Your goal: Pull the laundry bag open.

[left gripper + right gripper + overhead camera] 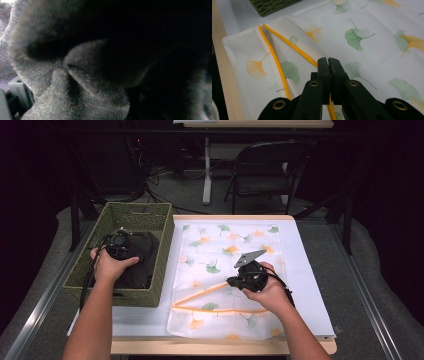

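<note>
A white mesh bag printed with green and orange ginkgo leaves lies flat on the table, its opening trimmed in yellow. My right gripper is shut on the upper yellow edge of that opening, near the bag's front end. To the left stands a green woven basket with a dark grey garment inside. My left gripper is pushed down into that garment. In the left gripper view, dark folds of cloth hide the jaws.
The bag rests on a white tabletop with a wooden front edge. A black folding chair and a table leg stand on the floor beyond the far edge.
</note>
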